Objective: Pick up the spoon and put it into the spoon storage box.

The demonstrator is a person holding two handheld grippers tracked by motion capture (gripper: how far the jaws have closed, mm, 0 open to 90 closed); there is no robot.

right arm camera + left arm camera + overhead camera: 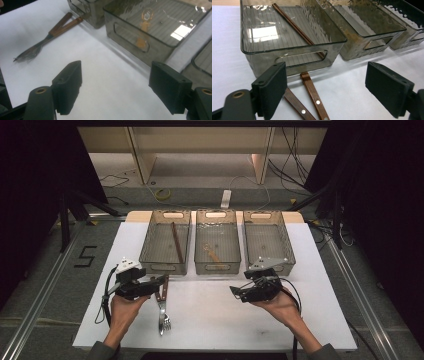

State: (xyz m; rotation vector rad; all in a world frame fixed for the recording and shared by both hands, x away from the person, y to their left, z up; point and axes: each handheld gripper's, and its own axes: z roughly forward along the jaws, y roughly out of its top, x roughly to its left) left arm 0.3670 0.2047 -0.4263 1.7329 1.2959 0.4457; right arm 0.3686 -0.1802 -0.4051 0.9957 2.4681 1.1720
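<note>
We are sorting cutlery: both grippers, left gripper (161, 281) and right gripper (235, 292), are holding jaws apart and empty, next closing on the wooden-handled forks (162, 307) near the bench's front-left edge.

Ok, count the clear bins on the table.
3, in a row at the far edge: left bin holding chopsticks, middle bin, right bin. None seem hidden.

Three see-through grey boxes in a row at the back of a white sheet (225, 320): left box (165, 268), middle box (217, 268), right box (261, 215). In the left box, brown sticks (176, 242) lying slanted. In the middle box, a small orange-brown spoon (212, 254). On the grey floor to the left, a black number five (86, 256). Farther back, a yellow ring (162, 195), a white plug strip (226, 198) and thin wires.
</note>
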